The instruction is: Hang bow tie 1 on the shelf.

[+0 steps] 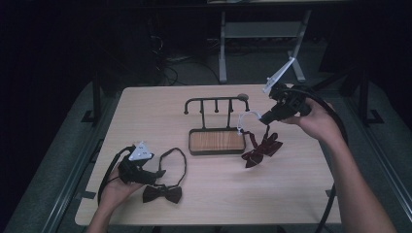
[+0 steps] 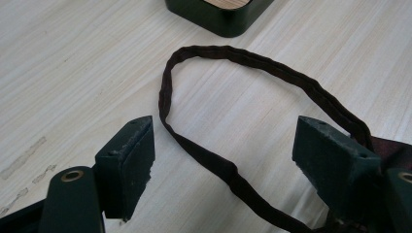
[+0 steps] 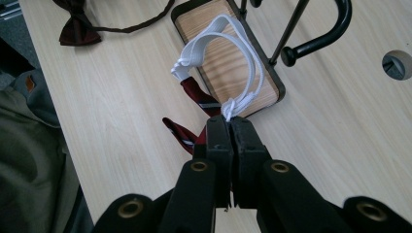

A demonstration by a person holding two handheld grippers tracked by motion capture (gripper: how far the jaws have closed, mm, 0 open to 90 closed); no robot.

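Red striped bow tie w/ white strap hangs beside stand; brown bow tie lies flat.

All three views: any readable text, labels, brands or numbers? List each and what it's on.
None: no words, numbers or brand marks can be read.
Red striped bow tie with white strap: stripes, no lettering.
Dark bow tie: plain.
Hook rack and its wooden tray: unmarked.
Grey plates on the left gripper and right gripper: holes, no print.

wooden table, desk frame behind
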